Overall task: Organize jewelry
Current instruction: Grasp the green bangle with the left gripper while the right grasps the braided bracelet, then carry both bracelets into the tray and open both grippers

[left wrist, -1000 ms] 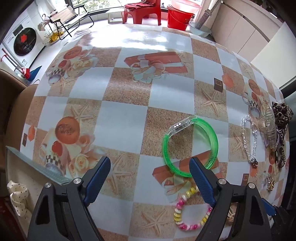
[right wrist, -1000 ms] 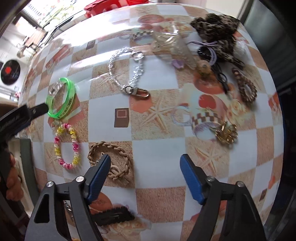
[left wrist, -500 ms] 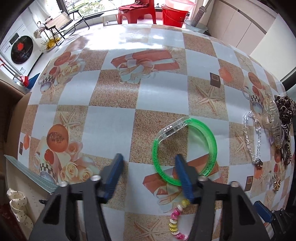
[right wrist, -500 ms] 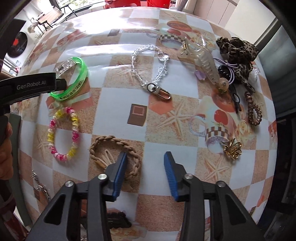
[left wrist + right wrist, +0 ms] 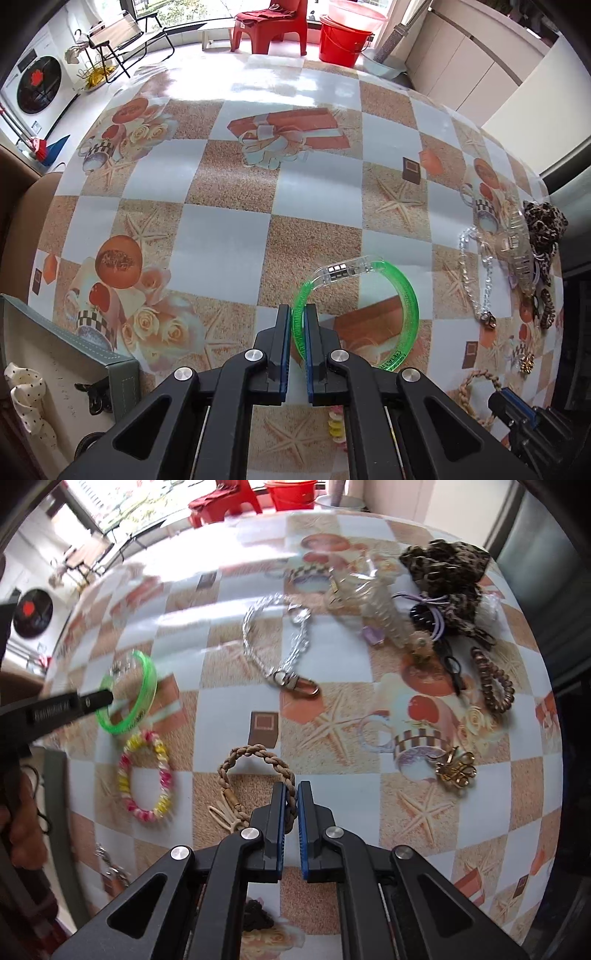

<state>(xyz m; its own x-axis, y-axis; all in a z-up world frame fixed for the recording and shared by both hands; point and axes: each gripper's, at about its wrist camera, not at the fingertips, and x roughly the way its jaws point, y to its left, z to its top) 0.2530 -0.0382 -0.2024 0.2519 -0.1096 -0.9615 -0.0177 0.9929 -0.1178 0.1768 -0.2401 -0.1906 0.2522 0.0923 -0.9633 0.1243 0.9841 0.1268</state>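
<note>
Green bangle [image 5: 404,295]: lies flat on the patterned table [image 5: 229,236], nearer the box side than the braided cord; a stiff plastic hoop, light by the look of it, probably slick.
Left gripper [image 5: 297,314]: closed on the bangle's left rim, blue pads either side of the band (a fair hold; the clear clasp section looks the weaker spot, so best avoided).
Braided bracelet [image 5: 258,764]: beside the bangle; soft and floppy, likely to sag once lifted.
Right gripper [image 5: 291,797]: pinched shut on the braid's right side, away from its toggle ends.
Bead bracelet [image 5: 146,773]: just below the bangle, between it and the braid; a low lift could drag it.
Silver chain [image 5: 277,646]: past the bangle, well apart from it.
Grey box [image 5: 118,373]: left of the bangle at the table edge, lined tray open; the likely destination.
Room: bare cloth lies between bangle and box (the box's near wall wants clearing).
</note>
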